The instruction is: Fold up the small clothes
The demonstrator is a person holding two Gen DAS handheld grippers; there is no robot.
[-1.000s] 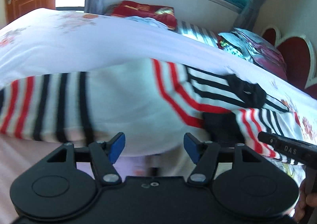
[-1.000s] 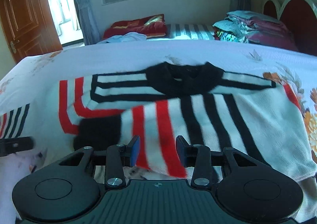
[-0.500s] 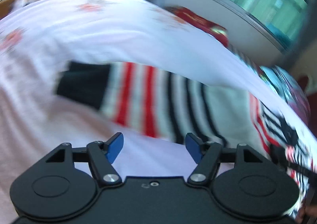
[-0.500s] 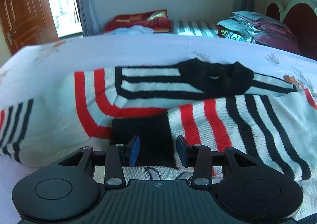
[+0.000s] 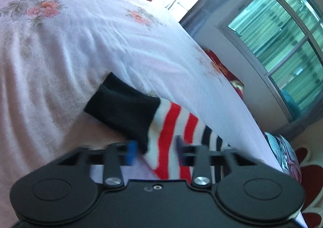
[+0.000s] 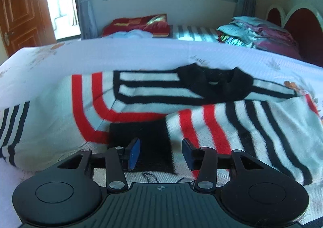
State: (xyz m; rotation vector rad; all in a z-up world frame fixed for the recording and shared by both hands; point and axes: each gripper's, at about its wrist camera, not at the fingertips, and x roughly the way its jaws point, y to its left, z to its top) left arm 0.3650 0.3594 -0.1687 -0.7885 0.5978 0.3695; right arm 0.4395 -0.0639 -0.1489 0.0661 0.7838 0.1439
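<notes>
I see a striped sweater [image 6: 153, 102], white with red and black bands, spread on a floral bedsheet [image 6: 141, 52]. Taking the sweater's black collar [image 6: 214, 84] as my landmark: the right sleeve is folded across the body just below the collar, and its black cuff [image 6: 141, 143] ends on the near side of the collar, close to my right gripper [image 6: 160, 154]. That gripper's blue pads stand apart on either side of the cuff, released and not pressing it; its jaws have just been opening a little. In the left wrist view the collar is out of sight. Here the other sleeve [image 5: 171, 127] lies stretched out on the sheet, its black cuff [image 5: 123, 108] at the far end from the body. My left gripper [image 5: 154, 150] straddles this sleeve just behind the cuff; its jaws have just been closing and the fingers are blurred, so I cannot tell whether they clench the cloth.
</notes>
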